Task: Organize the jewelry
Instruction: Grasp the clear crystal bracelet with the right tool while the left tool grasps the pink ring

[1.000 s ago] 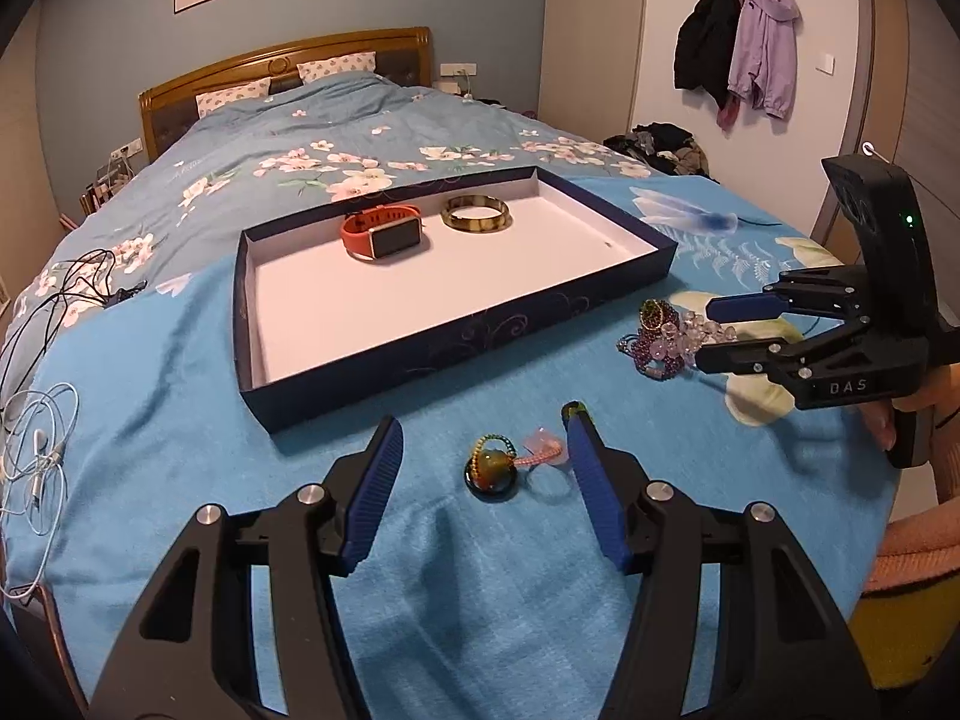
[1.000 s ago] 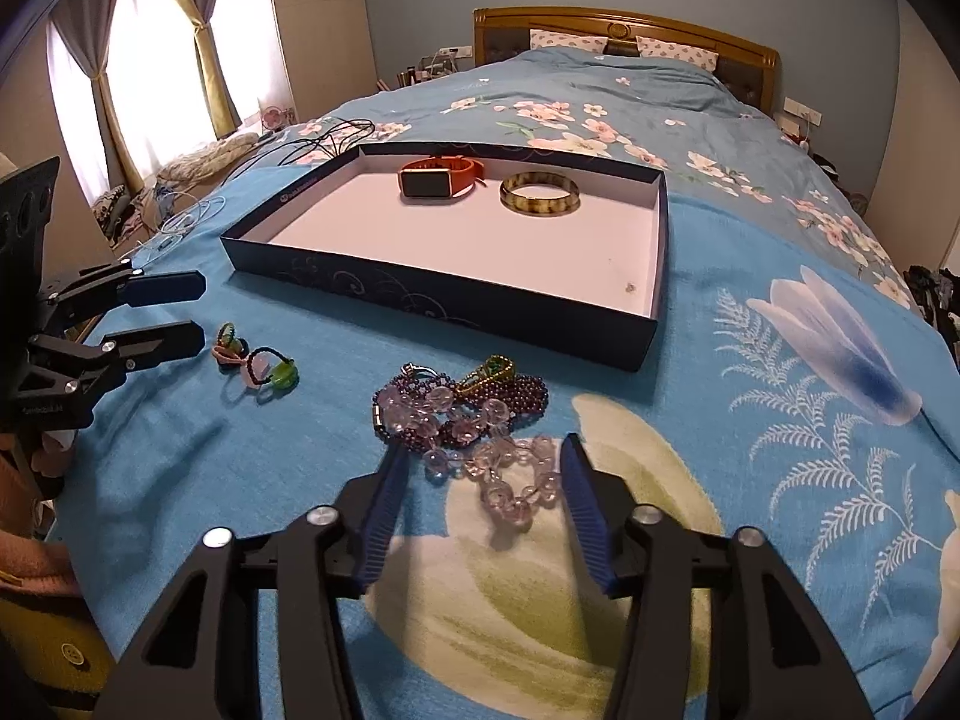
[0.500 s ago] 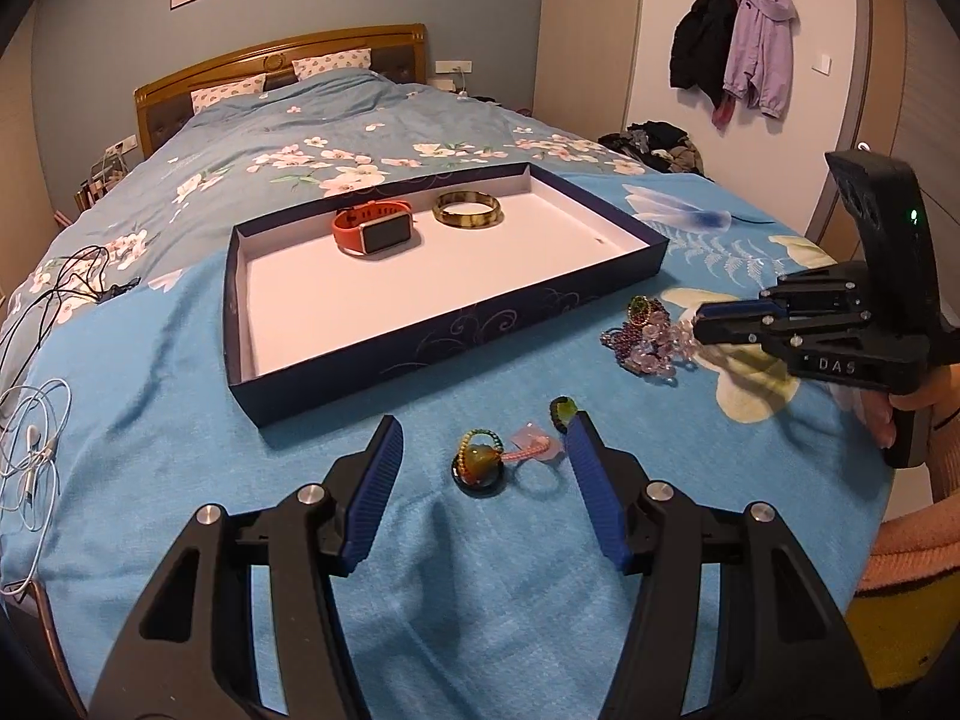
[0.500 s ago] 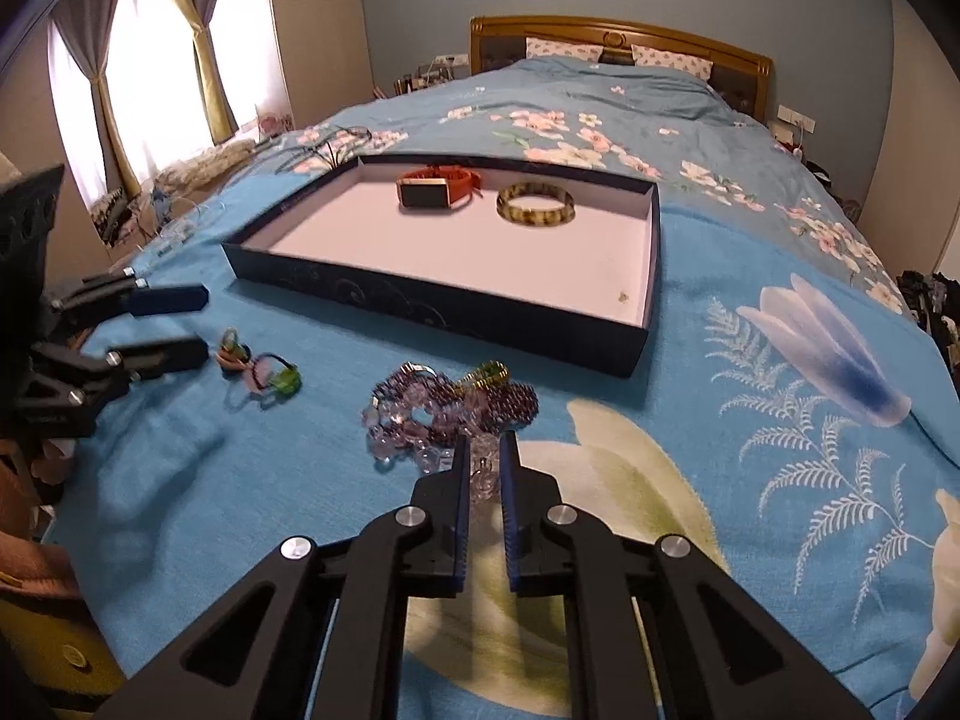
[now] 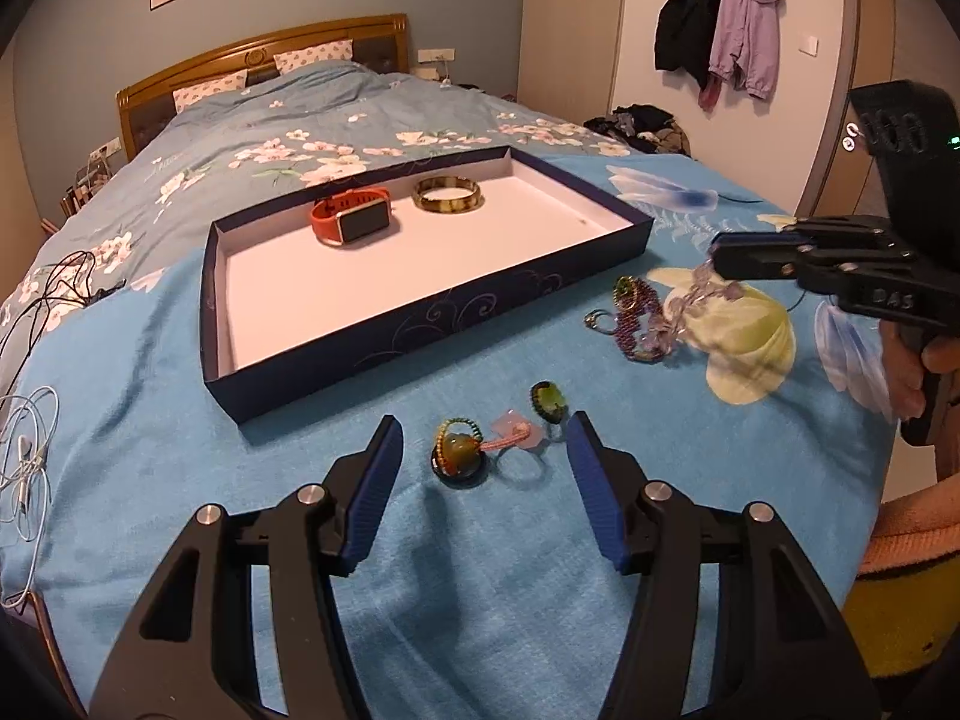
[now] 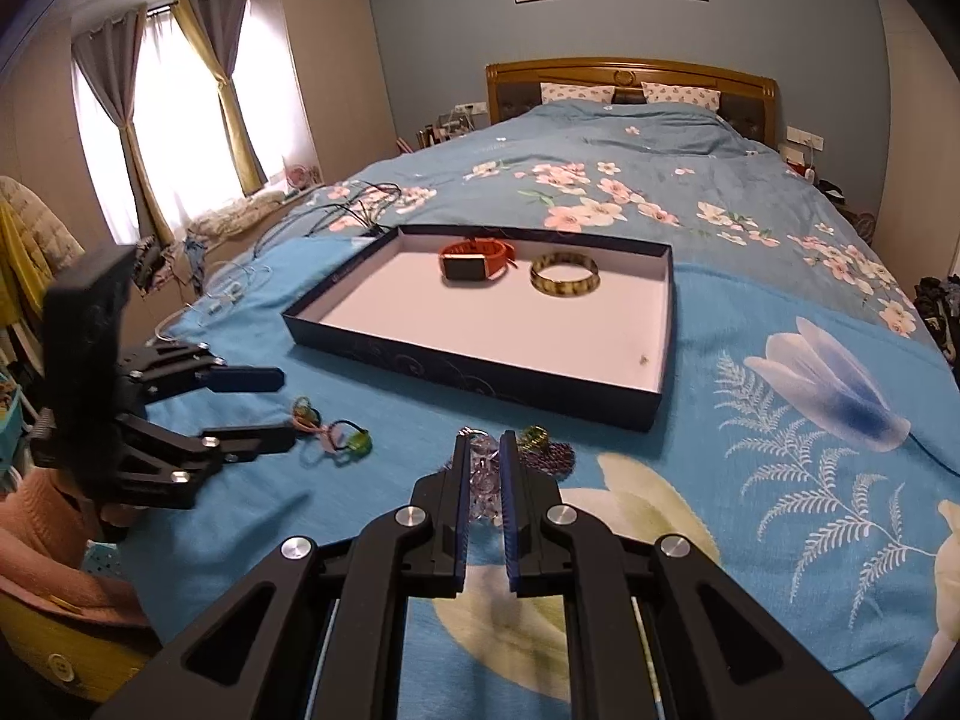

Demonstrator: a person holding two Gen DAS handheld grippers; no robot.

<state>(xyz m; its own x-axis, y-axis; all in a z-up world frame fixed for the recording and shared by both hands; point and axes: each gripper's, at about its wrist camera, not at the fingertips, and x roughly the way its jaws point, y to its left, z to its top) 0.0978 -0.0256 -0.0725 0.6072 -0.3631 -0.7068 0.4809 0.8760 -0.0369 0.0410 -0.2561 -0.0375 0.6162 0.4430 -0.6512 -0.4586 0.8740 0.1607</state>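
My right gripper [image 6: 485, 437] is shut on a strand of clear lilac beads [image 6: 485, 480] and holds it just above the bedspread; the strand [image 5: 690, 300] dangles from that gripper [image 5: 717, 255]. A dark purple bead bracelet [image 5: 636, 312] lies beneath it. My left gripper [image 5: 483, 420] hovers with its jaws closing around a cluster of charm hair ties [image 5: 459, 459], pads clear of them. The same left gripper [image 6: 287, 408] shows at the left of the right wrist view. The navy box [image 5: 420, 324] holds an orange watch [image 5: 351, 219] and a bangle [image 5: 447, 195].
White and black cables [image 5: 24, 462] trail over the bed's left edge. A person's hand [image 5: 906, 372] grips the right tool at the bed's right edge. Coats [image 5: 720, 30] hang on the far wall. The flowered quilt stretches behind the box.
The right gripper went from open around the clear beads to shut on them, then rose, lifting the strand off the purple bracelet. The left gripper stayed over the hair ties.
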